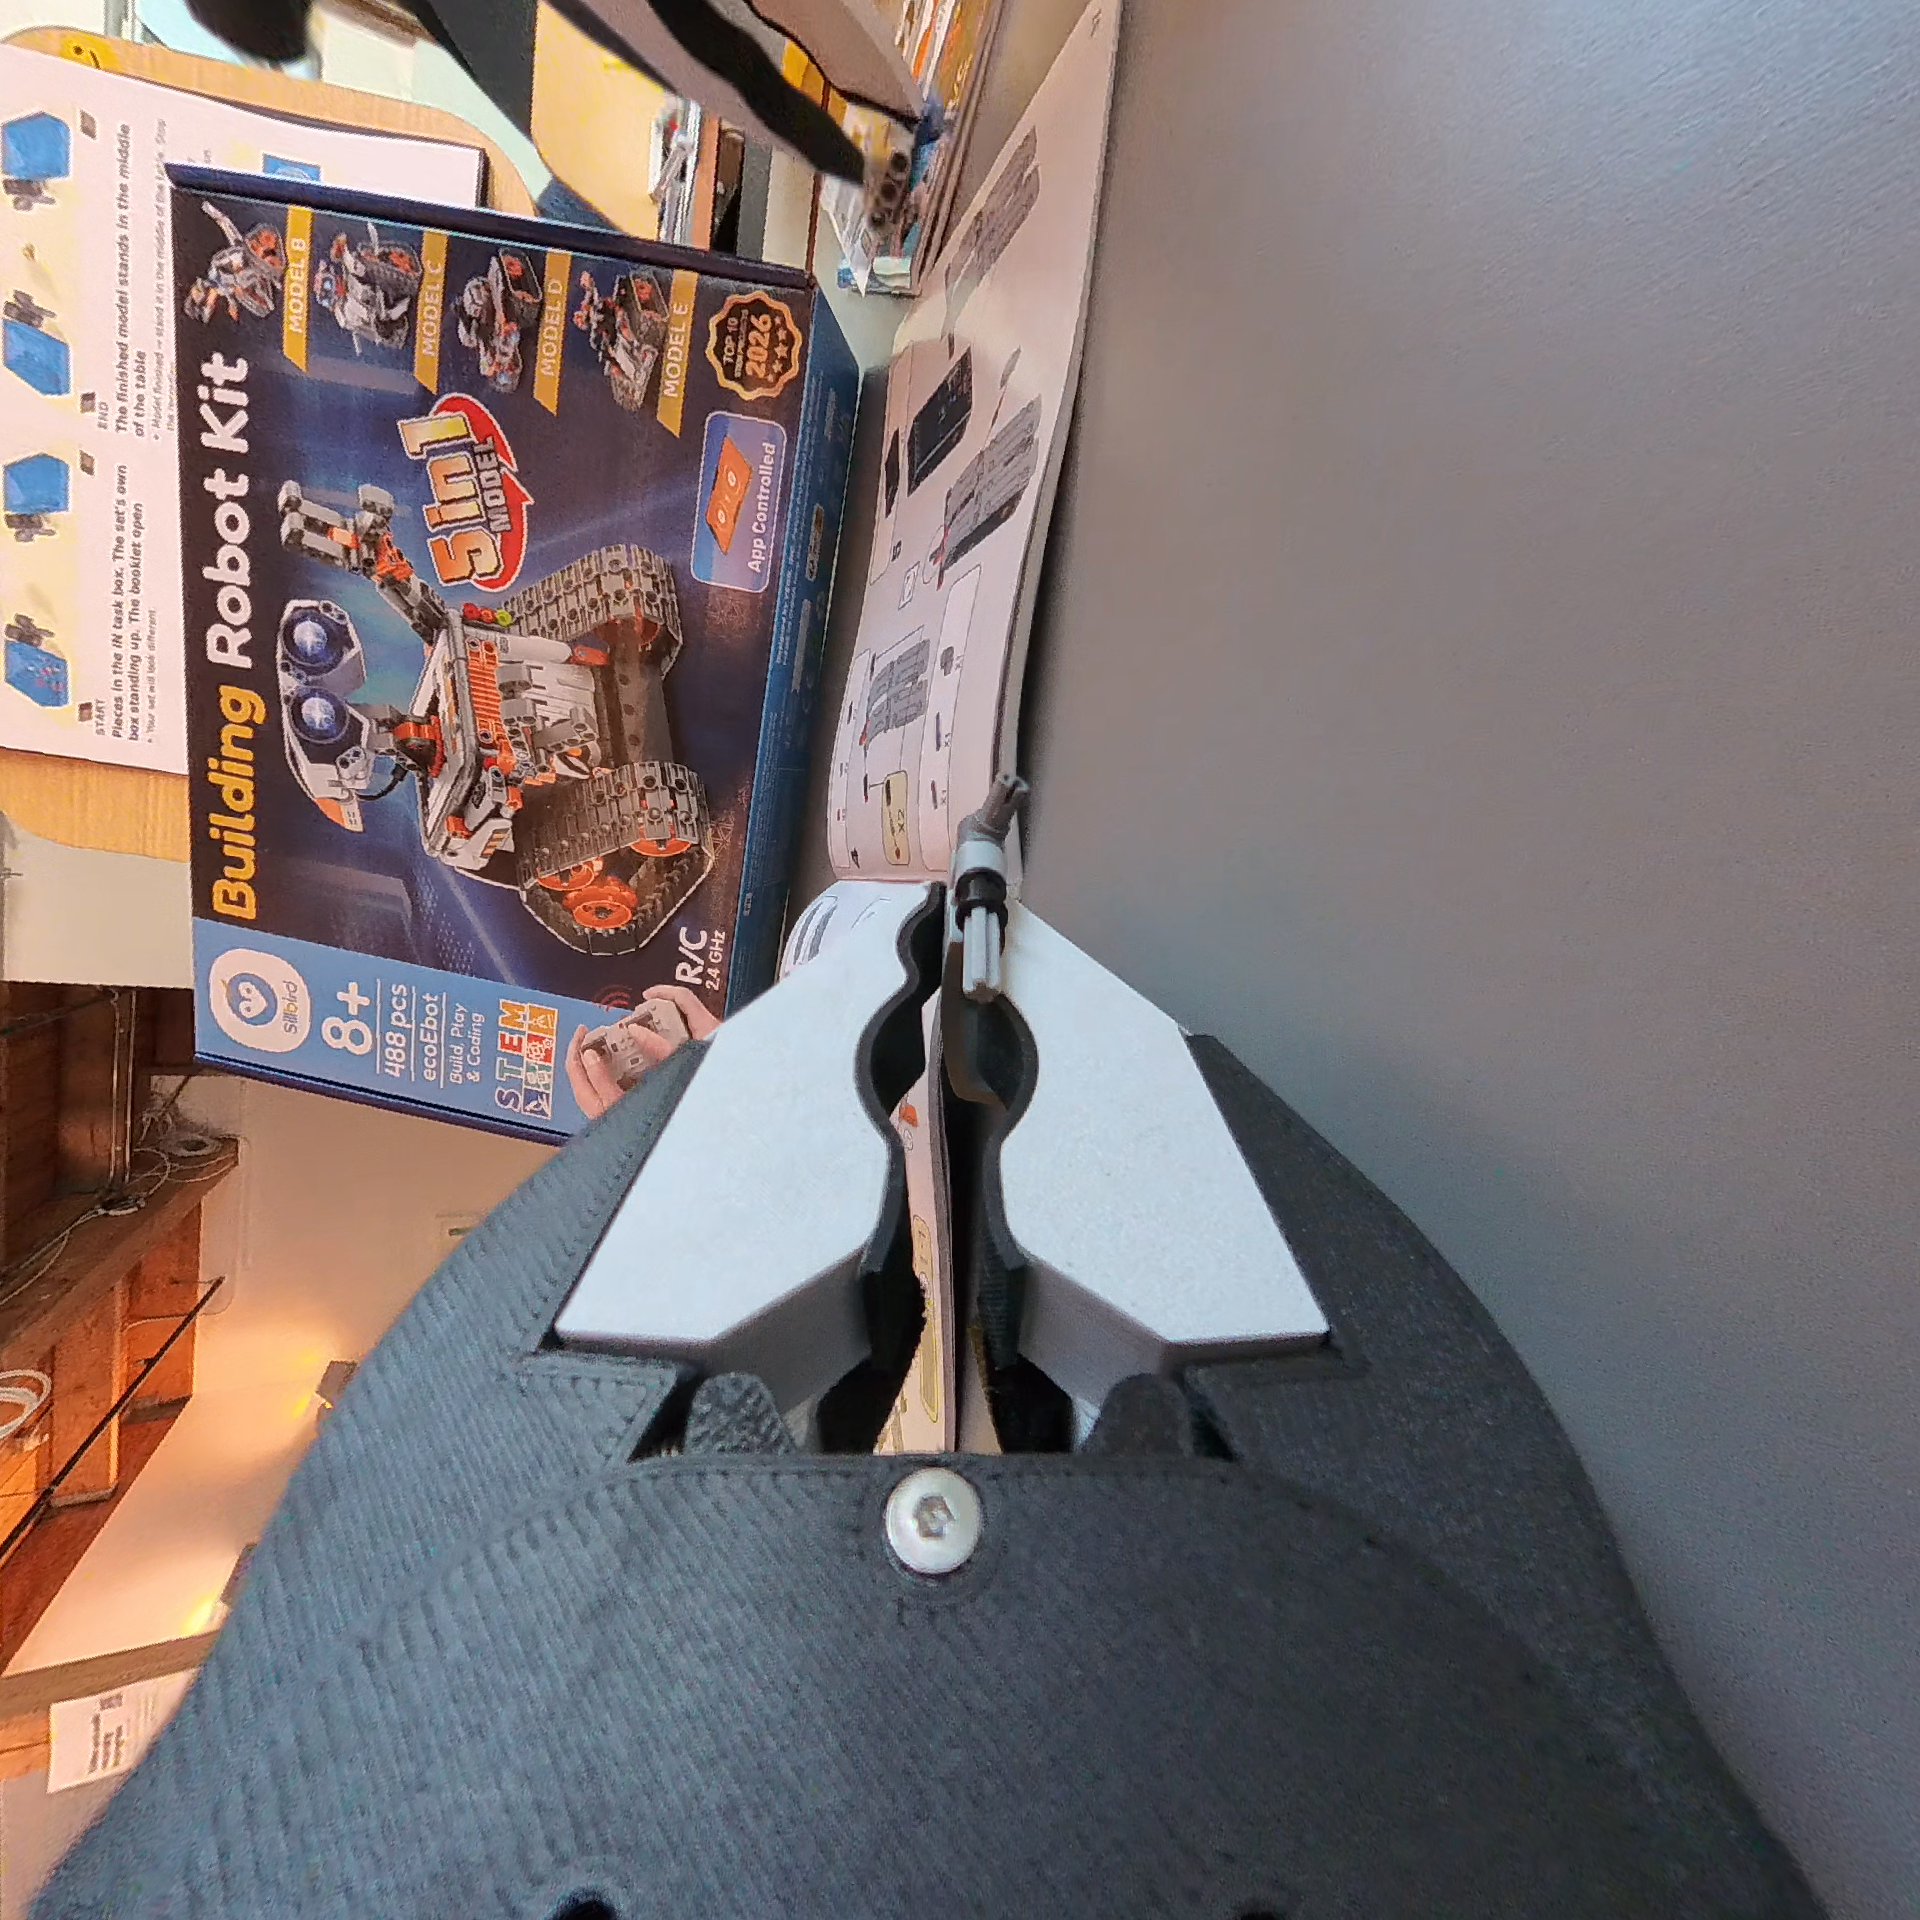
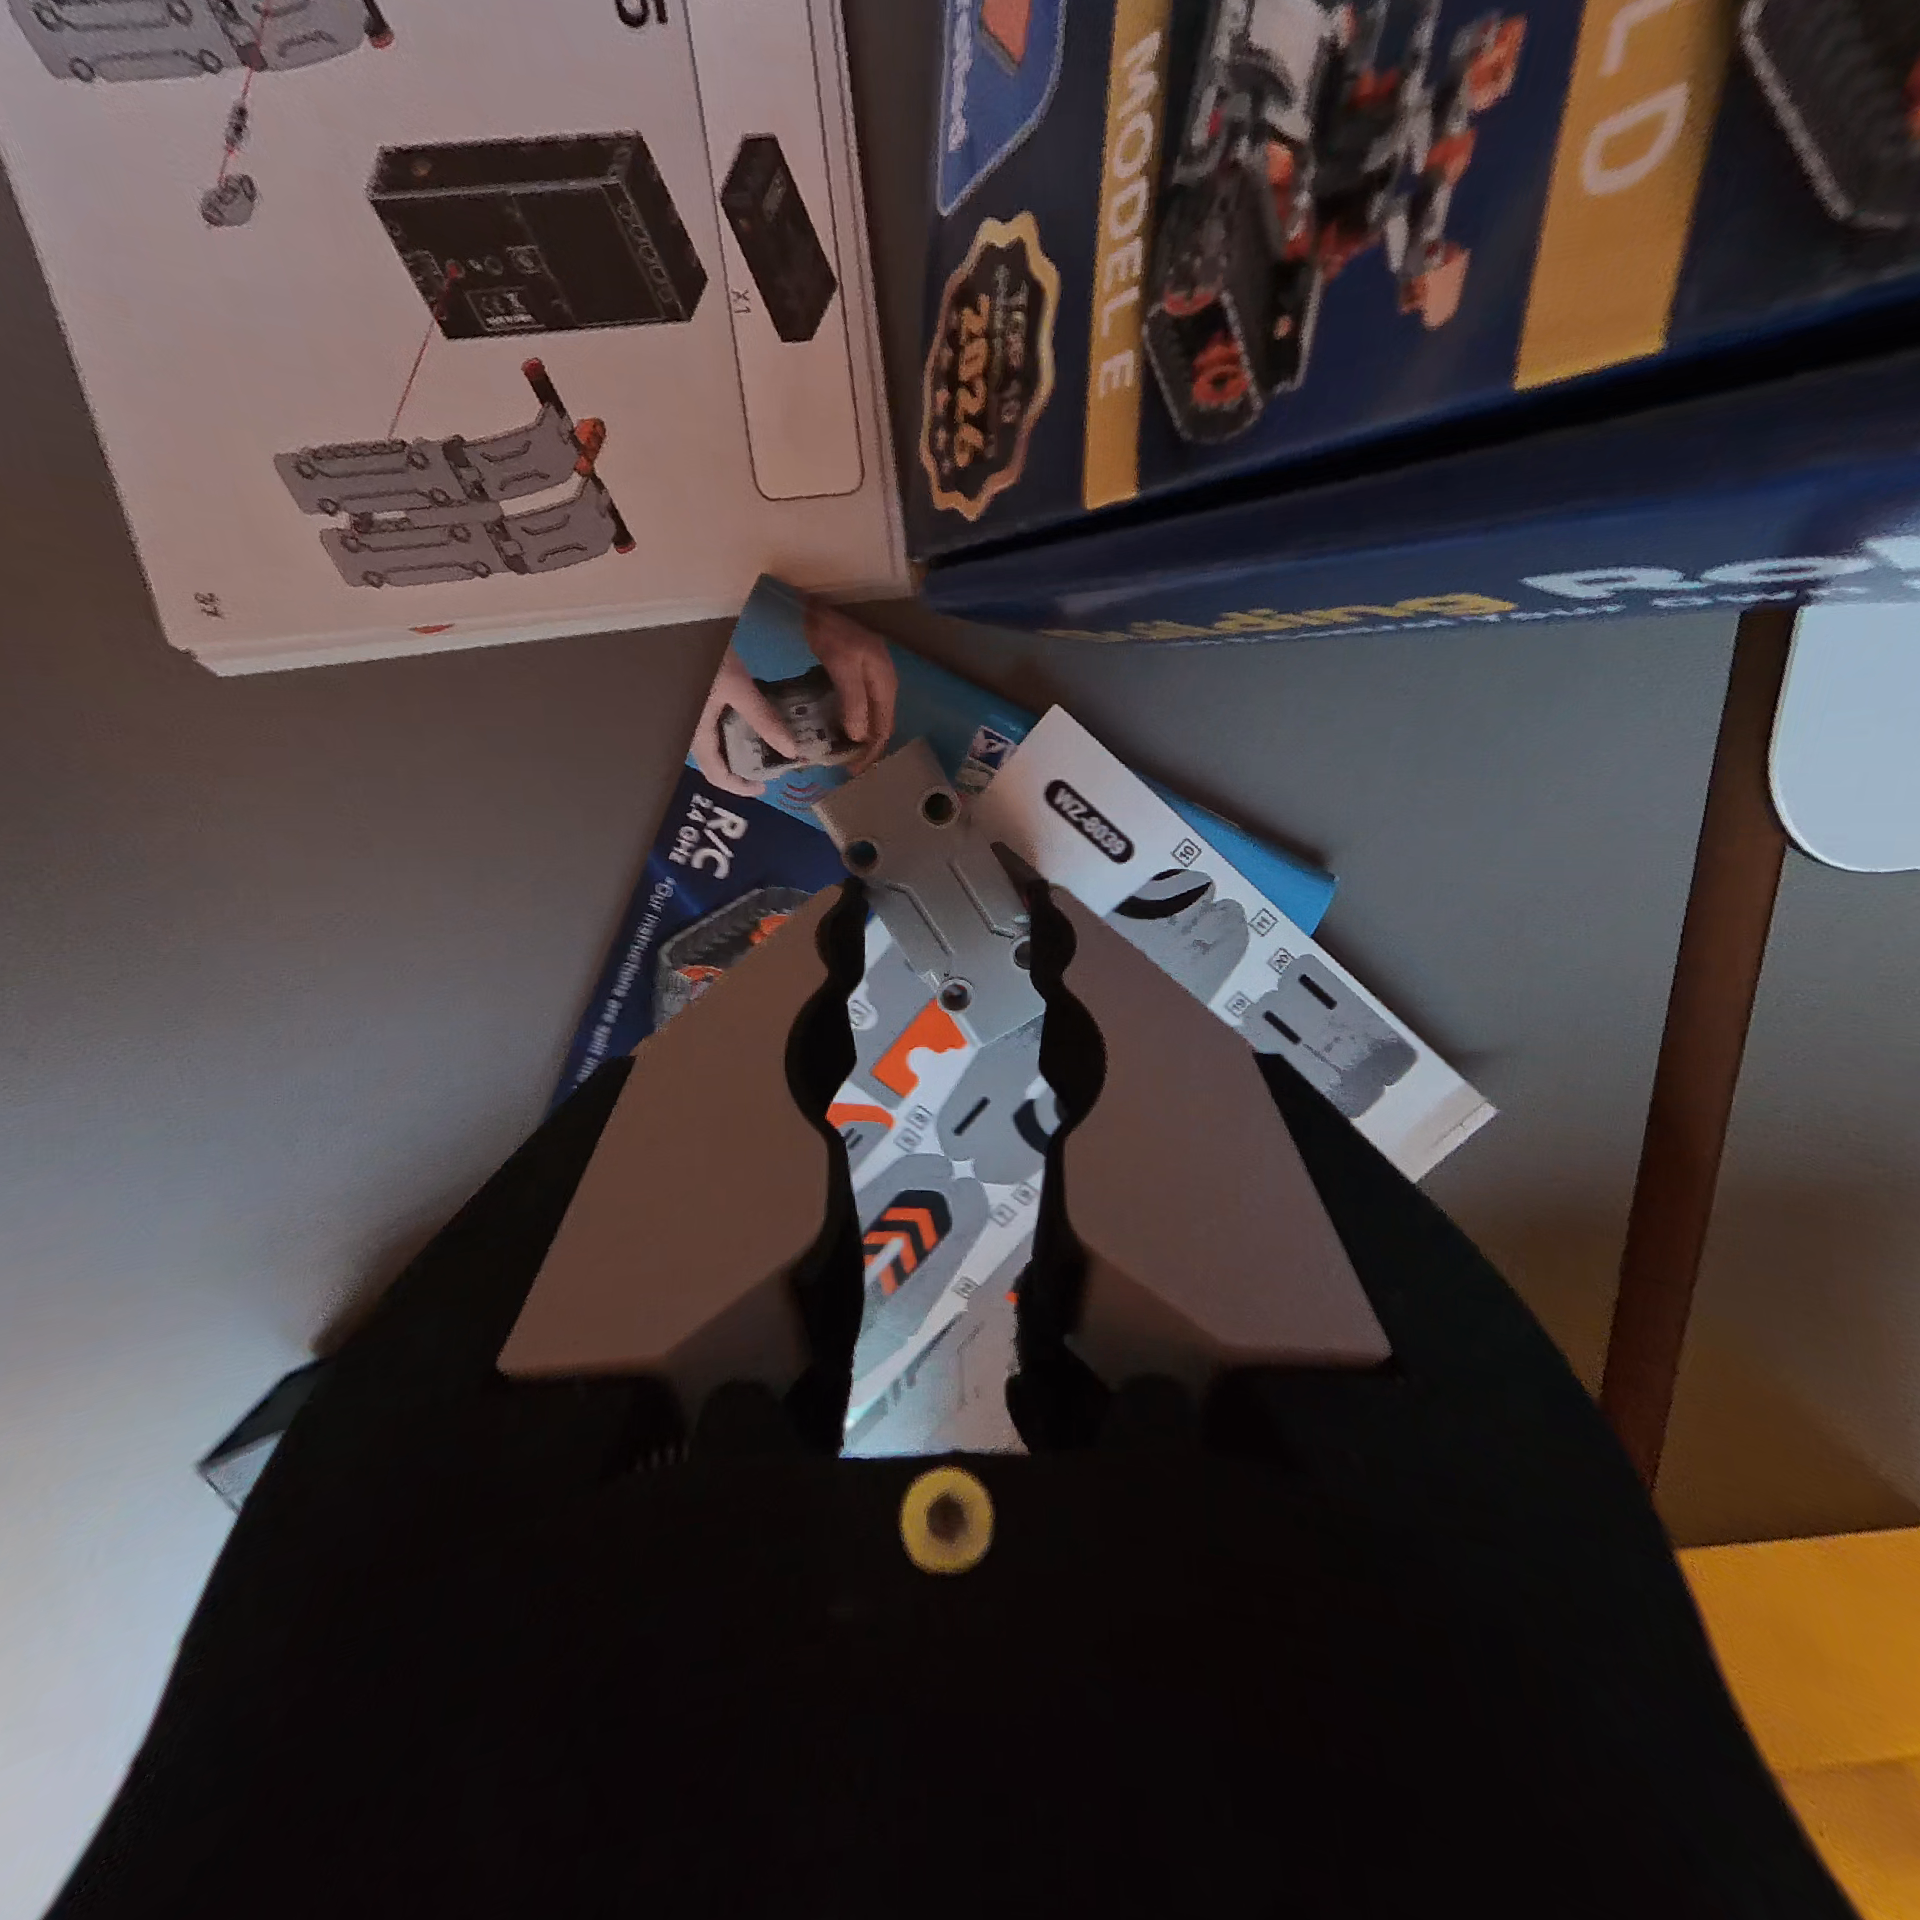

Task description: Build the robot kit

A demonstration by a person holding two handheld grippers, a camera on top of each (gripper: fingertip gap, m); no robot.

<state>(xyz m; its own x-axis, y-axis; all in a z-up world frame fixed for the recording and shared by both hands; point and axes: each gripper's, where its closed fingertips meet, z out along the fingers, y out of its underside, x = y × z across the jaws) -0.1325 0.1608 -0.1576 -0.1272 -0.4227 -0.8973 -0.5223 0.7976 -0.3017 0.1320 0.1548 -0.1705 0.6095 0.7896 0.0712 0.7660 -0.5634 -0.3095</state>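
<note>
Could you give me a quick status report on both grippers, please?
Left gripper shut on small axle pin. Right gripper shut on grey panel piece, above sticker sheet.

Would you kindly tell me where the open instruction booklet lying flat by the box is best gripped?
Probably by its free outer edge: the instruction booklet lies flat and thin on the grey table, with the standing box against its other side, so fingers should slide in low from the table side.

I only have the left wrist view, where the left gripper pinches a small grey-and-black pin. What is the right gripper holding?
Observer: The right gripper is closed on a flat grey panel with round holes.
Operator: What lies under it?
Observer: A sticker sheet lying across a blue leaflet, on the grey table.
Operator: Near the box?
Observer: Yes, close to a corner of the blue box, beside the open booklet.
</note>
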